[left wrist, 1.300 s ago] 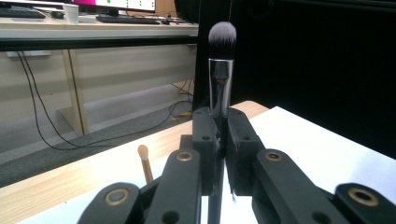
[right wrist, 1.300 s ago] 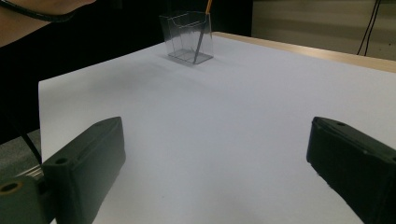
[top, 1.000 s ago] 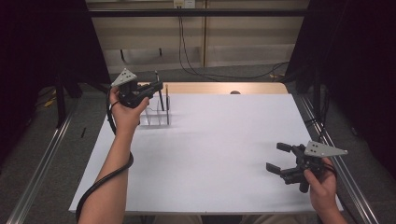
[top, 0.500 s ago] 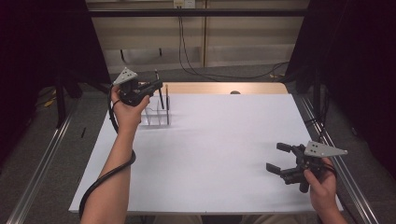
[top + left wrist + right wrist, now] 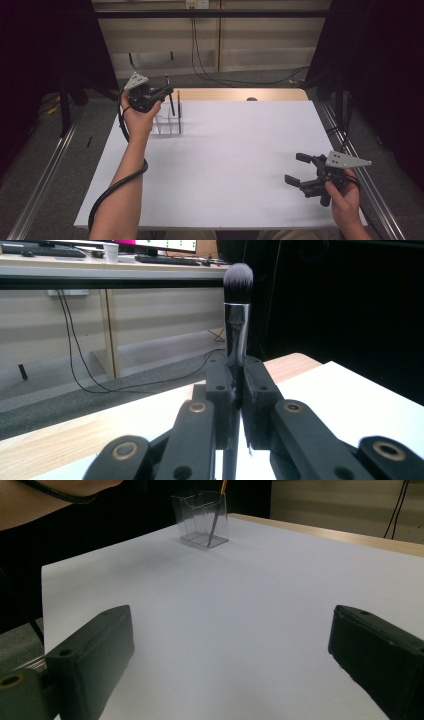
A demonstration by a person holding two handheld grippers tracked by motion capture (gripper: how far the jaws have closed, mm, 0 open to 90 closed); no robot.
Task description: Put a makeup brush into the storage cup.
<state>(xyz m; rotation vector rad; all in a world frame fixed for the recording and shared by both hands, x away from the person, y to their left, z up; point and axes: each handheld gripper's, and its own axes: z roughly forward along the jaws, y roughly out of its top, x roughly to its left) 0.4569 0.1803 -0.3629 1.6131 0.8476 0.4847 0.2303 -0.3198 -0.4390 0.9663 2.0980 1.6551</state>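
My left gripper is held up over the far left of the table, shut on a makeup brush. In the left gripper view the brush stands upright between the jaws, with a silver ferrule and dark bristles on top. Its lower end reaches down toward a clear plastic holder. A thin stick with an orange tip stands in that holder. My right gripper rests low at the near right, open and with nothing between its jaws. It faces the holder across the table.
A white sheet covers the table, with a wooden strip along the far edge. Metal rails run along both sides. Cables hang at the wall behind. A cable loops along the left forearm.
The left hand has edged slightly upward with the brush still gripped. The right gripper has kept still.
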